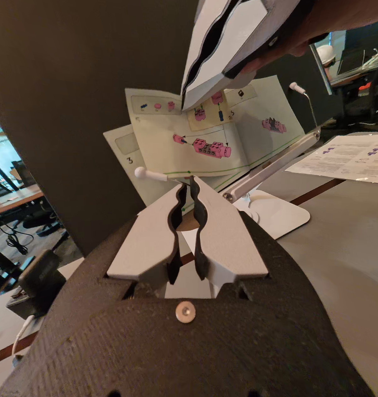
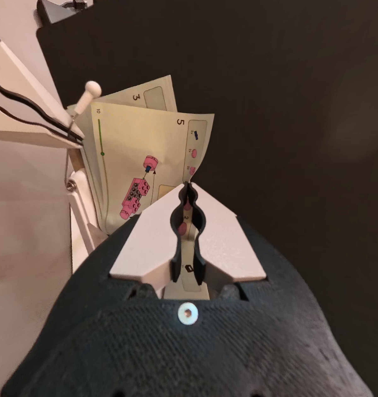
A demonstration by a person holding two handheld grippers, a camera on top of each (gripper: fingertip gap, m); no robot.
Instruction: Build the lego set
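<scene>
Pinching the booklet page, right hand-held gripper closed.

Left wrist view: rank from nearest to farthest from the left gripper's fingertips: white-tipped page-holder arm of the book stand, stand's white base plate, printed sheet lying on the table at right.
1. White-tipped page-holder arm: right at the left gripper, just to its left.
2. White base plate: on the table, lower right of the fingers.
3. Printed sheet: far right, flat on the table, beyond the stand.
</scene>
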